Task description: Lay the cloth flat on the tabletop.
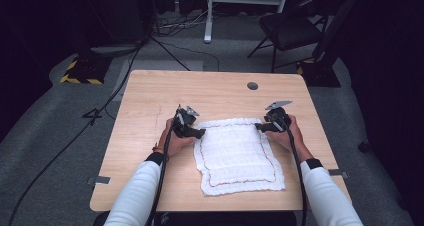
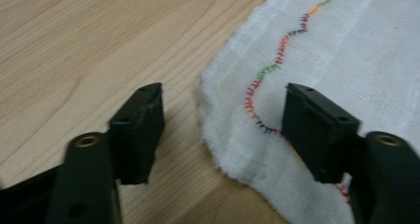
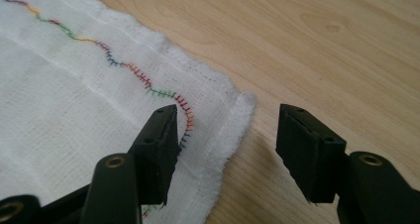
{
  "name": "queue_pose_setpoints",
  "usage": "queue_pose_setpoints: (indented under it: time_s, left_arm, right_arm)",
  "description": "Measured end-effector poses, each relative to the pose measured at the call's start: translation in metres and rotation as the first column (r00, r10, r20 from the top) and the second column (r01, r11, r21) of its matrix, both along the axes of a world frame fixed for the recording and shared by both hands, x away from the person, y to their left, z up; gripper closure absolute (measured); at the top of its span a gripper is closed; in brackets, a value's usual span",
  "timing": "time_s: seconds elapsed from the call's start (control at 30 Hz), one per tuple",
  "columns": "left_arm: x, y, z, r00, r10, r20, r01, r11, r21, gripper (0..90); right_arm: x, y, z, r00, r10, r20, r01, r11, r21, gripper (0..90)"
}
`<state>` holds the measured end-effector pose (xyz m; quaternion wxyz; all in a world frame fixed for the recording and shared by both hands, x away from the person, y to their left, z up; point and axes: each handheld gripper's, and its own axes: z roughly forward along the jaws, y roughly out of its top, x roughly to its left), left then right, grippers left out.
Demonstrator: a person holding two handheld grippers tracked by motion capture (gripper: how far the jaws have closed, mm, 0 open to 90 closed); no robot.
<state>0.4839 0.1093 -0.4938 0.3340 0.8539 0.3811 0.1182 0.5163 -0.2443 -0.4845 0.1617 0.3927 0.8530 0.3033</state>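
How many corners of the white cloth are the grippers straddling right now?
2. The left gripper has its jaws open astride the far left corner of the white cloth; the right gripper has its jaws open astride the far right corner. The two near corners lie free.

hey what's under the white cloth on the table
The white cloth lies flat on the wooden table, whose bare top shows all around it. No bump hints at anything beneath, but the cloth covers that patch, so it cannot be seen.
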Motion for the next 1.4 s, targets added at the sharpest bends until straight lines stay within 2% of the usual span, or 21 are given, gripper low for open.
queue_pose_setpoints:
  time_s: [0.03, 0.1, 0.13, 0.2, 0.33, 0.43, 0.57, 0.63, 0.67, 0.73, 0.77, 0.8, 0.87, 0.93, 0.97, 1.03, 1.1, 1.2, 1.27, 1.33, 1.4]
  left_arm:
    - [0.000, -0.001, 0.001, 0.9999, -0.015, -0.004, 0.015, 0.9999, -0.003, 43.8]
    - [0.001, -0.002, 0.002, 0.9994, -0.034, -0.009, 0.034, 0.9994, -0.010, 54.5]
    - [0.002, -0.002, 0.002, 0.9983, -0.057, -0.011, 0.057, 0.9984, -0.009, 60.5]
    - [0.004, -0.003, 0.002, 0.9972, -0.073, -0.020, 0.072, 0.9972, -0.020, 69.6]
    - [0.008, -0.006, 0.004, 0.9956, -0.094, 0.001, 0.094, 0.9954, 0.018, 79.8]
    - [0.013, -0.009, 0.011, 0.9950, -0.091, 0.039, 0.090, 0.9952, 0.038, 81.1]
    - [0.022, -0.012, 0.031, 0.9930, -0.073, 0.093, 0.072, 0.9972, 0.021, 81.4]
    - [0.026, -0.015, 0.043, 0.9879, -0.066, 0.140, 0.063, 0.9976, 0.028, 81.3]
    - [0.028, -0.017, 0.050, 0.9860, -0.052, 0.158, 0.050, 0.9986, 0.017, 81.4]
    - [0.032, -0.019, 0.058, 0.9817, -0.028, 0.188, 0.026, 0.9995, 0.017, 81.0]
    - [0.035, -0.020, 0.060, 0.9819, -0.013, 0.189, 0.011, 0.9999, 0.013, 79.7]
    - [0.037, -0.022, 0.061, 0.9797, 0.024, 0.199, -0.028, 0.9995, 0.016, 74.9]
    - [0.042, -0.023, 0.061, 0.9818, 0.066, 0.178, -0.072, 0.9971, 0.025, 57.8]
    - [0.041, -0.021, 0.058, 0.9837, 0.082, 0.160, -0.086, 0.9962, 0.015, 41.3]
    - [0.038, -0.019, 0.056, 0.9841, 0.075, 0.161, -0.079, 0.9967, 0.019, 37.0]
    - [0.029, -0.011, 0.052, 0.9875, 0.041, 0.152, -0.044, 0.9989, 0.017, 31.4]
    - [0.020, -0.002, 0.048, 0.9897, 0.022, 0.141, -0.024, 0.9996, 0.012, 27.0]
    - [0.000, 0.015, 0.039, 0.9932, 0.002, 0.117, -0.005, 0.9997, 0.025, 23.9]
    - [-0.012, 0.023, 0.035, 0.9946, 0.000, 0.104, -0.005, 0.9991, 0.042, 23.7]
    - [-0.025, 0.031, 0.030, 0.9945, -0.010, 0.104, 0.006, 0.9994, 0.035, 22.9]
    - [-0.037, 0.040, 0.027, 0.9944, -0.011, 0.105, 0.009, 0.9997, 0.021, 22.9]
  right_arm:
    - [0.001, 0.000, -0.001, 0.9999, -0.002, -0.010, 0.002, 1.0000, 0.000, 42.7]
    - [0.005, -0.002, -0.003, 0.9996, -0.007, -0.029, 0.008, 0.9993, 0.037, 46.3]
    - [0.005, -0.002, -0.003, 0.9993, -0.011, -0.035, 0.012, 0.9988, 0.048, 51.8]
    - [0.005, -0.001, -0.002, 0.9989, 0.023, -0.040, -0.020, 0.9980, 0.060, 65.3]
    - [0.002, 0.005, 0.000, 0.9970, 0.064, -0.042, -0.063, 0.9974, 0.035, 84.1]
    - [-0.001, 0.005, 0.006, 0.9983, 0.058, 0.007, -0.058, 0.9983, 0.009, 87.0]
    - [-0.001, -0.001, 0.021, 0.9958, 0.041, 0.082, -0.043, 0.9989, 0.017, 87.7]
    - [0.000, -0.004, 0.033, 0.9917, 0.023, 0.127, -0.026, 0.9994, 0.025, 87.8]
    - [0.000, -0.005, 0.038, 0.9858, 0.018, 0.167, -0.022, 0.9995, 0.022, 87.8]
    - [0.002, -0.006, 0.048, 0.9807, -0.002, 0.196, -0.003, 0.9997, 0.025, 87.7]
    - [0.003, -0.007, 0.051, 0.9785, -0.015, 0.206, 0.010, 0.9996, 0.026, 86.9]
    - [0.004, -0.007, 0.054, 0.9709, -0.037, 0.237, 0.033, 0.9993, 0.019, 81.8]
    - [0.009, -0.008, 0.057, 0.9571, -0.129, 0.259, 0.132, 0.9913, 0.006, 64.1]
    - [0.011, -0.012, 0.058, 0.9588, -0.154, 0.239, 0.153, 0.9880, 0.019, 59.2]
    - [0.011, -0.013, 0.058, 0.9596, -0.152, 0.237, 0.151, 0.9882, 0.023, 57.0]
    - [0.008, -0.015, 0.058, 0.9689, -0.132, 0.209, 0.124, 0.9909, 0.051, 53.5]
    - [-0.001, -0.016, 0.056, 0.9712, -0.093, 0.220, 0.085, 0.9953, 0.047, 50.8]
    - [-0.018, -0.013, 0.051, 0.9823, -0.019, 0.186, 0.008, 0.9983, 0.058, 46.3]
    - [-0.032, -0.009, 0.048, 0.9828, 0.028, 0.182, -0.039, 0.9977, 0.056, 44.4]
    - [-0.047, -0.003, 0.043, 0.9824, 0.080, 0.169, -0.092, 0.9935, 0.067, 41.7]
    - [-0.060, 0.004, 0.039, 0.9783, 0.119, 0.170, -0.128, 0.9906, 0.048, 39.0]
